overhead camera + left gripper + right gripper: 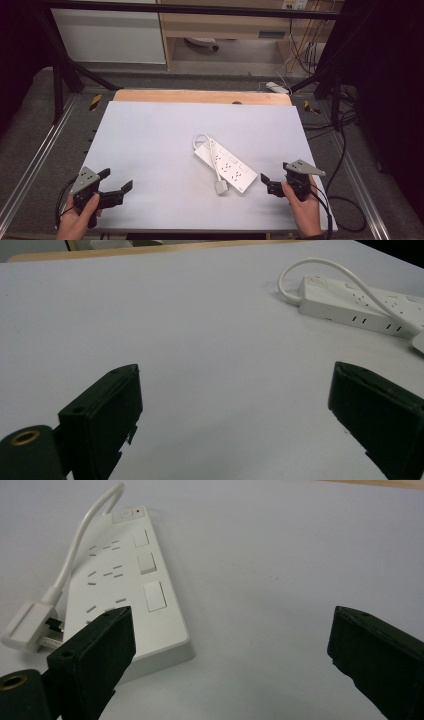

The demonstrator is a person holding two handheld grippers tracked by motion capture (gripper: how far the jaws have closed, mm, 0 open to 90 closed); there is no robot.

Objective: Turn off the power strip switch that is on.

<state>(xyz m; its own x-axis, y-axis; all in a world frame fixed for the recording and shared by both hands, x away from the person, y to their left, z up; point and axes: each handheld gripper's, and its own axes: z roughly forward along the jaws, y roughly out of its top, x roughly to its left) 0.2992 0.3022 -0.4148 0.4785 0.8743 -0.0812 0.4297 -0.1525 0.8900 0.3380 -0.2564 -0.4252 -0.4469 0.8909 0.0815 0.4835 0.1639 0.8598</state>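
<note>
White power strip (pixel 226 165) lies mid-desk (pixel 150 135), its plug (pixel 221 187) alongside. Left tool (pixel 116 181) and right tool (pixel 274 176) both wide, holding nothing, well apart.

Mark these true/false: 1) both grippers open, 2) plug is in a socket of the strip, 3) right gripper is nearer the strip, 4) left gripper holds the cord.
1) True: the left gripper and right gripper both stand open with nothing between the jaws.
2) False: the plug lies on the table beside the power strip.
3) True.
4) False: the cord lies untouched.
</note>
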